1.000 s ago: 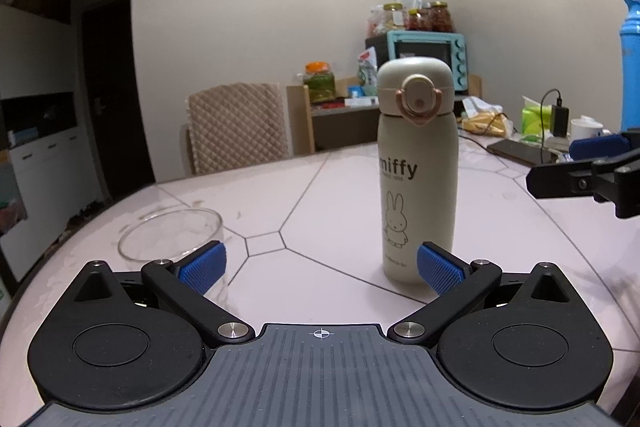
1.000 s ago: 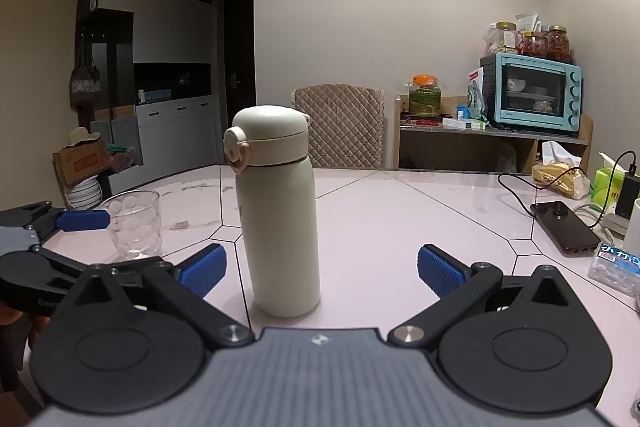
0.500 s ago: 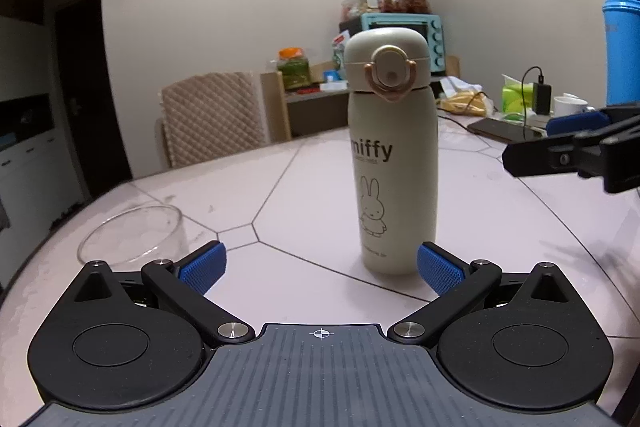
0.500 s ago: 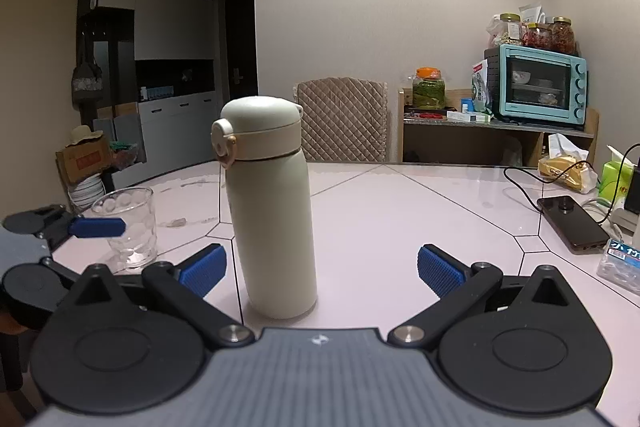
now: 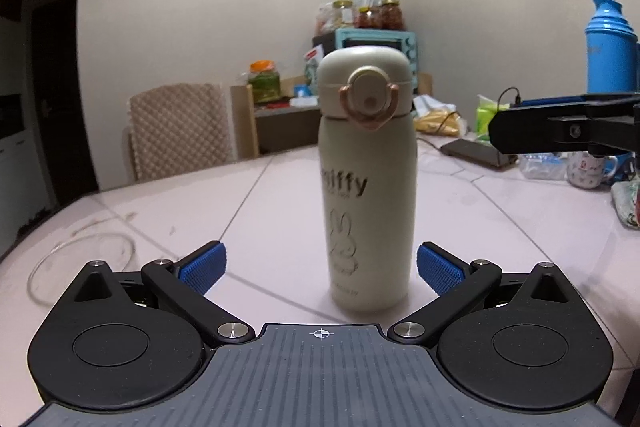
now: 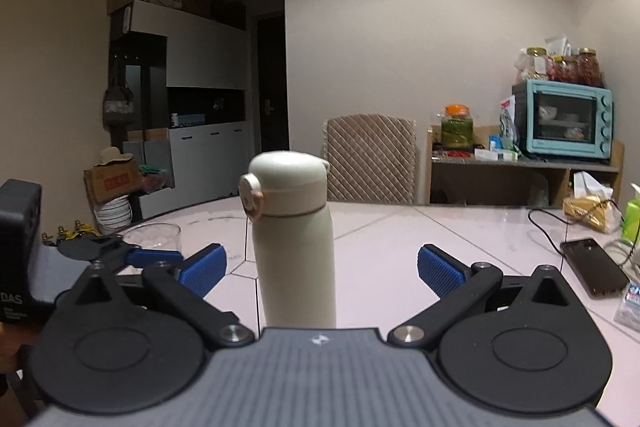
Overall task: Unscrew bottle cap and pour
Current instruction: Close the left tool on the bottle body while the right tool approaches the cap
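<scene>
Cream vacuum flask (image 5: 368, 183) upright on worktop (image 5: 500, 219), cap (image 5: 366, 85) closed, left hand-held gripper (image 5: 320, 265) released, right hand-held gripper (image 6: 322, 265) released, neither touching flask, glass (image 6: 154, 237) near left.

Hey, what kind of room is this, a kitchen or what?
Most likely a home dining area beside a kitchen: a dining table with a padded chair pulled up, and a small teal oven with food jars on top.

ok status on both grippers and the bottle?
Left gripper open, right gripper open, both empty. Cream Miffy thermos bottle upright on the pale tiled table, cap on. Clear glass cup left; nothing blocking.
</scene>
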The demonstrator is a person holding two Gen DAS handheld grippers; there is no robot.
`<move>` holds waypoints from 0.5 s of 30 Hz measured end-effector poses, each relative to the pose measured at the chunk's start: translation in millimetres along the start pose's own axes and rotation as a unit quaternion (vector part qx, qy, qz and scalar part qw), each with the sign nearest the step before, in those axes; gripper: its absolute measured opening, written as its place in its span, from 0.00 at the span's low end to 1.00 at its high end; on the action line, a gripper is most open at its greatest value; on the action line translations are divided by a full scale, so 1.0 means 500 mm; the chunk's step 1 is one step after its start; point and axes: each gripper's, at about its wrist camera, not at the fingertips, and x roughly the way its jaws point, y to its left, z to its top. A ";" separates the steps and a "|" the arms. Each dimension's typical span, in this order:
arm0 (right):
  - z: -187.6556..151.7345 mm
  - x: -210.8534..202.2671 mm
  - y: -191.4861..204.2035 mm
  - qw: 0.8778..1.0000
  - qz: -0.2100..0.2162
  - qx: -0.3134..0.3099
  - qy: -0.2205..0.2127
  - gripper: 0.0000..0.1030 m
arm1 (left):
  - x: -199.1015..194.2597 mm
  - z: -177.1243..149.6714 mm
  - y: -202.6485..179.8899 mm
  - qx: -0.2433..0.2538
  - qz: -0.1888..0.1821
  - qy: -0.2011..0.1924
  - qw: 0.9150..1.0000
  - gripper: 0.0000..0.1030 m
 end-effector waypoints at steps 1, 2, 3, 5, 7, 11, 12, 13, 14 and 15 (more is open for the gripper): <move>0.004 0.001 -0.001 1.000 0.001 -0.001 -0.002 1.00 | 0.005 0.003 -0.001 0.001 -0.003 -0.003 1.000 1.00; 0.006 0.002 -0.002 1.000 0.003 -0.001 -0.004 1.00 | 0.009 0.005 -0.001 0.003 -0.007 -0.006 1.000 1.00; 0.011 0.003 -0.006 1.000 0.005 0.000 -0.009 1.00 | 0.014 0.008 -0.002 0.004 -0.010 -0.009 1.000 1.00; 0.016 0.003 -0.011 1.000 0.006 0.002 -0.014 1.00 | 0.025 0.012 -0.002 0.003 -0.017 -0.014 1.000 1.00; 0.025 0.006 -0.017 1.000 0.006 0.003 -0.019 1.00 | 0.038 0.015 -0.001 -0.003 -0.029 -0.025 0.999 1.00; 0.031 0.011 -0.025 1.000 0.011 0.000 -0.025 1.00 | 0.052 0.015 0.001 -0.015 -0.046 -0.040 0.998 1.00; 0.033 0.013 -0.028 1.000 0.013 -0.001 -0.027 1.00 | 0.059 0.015 0.003 -0.018 -0.050 -0.044 0.998 1.00; 0.034 0.015 -0.030 1.000 0.014 -0.002 -0.028 1.00 | 0.066 0.016 0.005 -0.020 -0.055 -0.047 0.997 1.00; 0.034 0.016 -0.031 0.999 0.015 -0.002 -0.029 1.00 | 0.072 0.016 0.006 -0.020 -0.059 -0.050 0.997 1.00; 0.035 0.019 -0.033 0.999 0.018 -0.004 -0.031 1.00 | 0.076 0.017 0.007 -0.019 -0.061 -0.050 0.997 1.00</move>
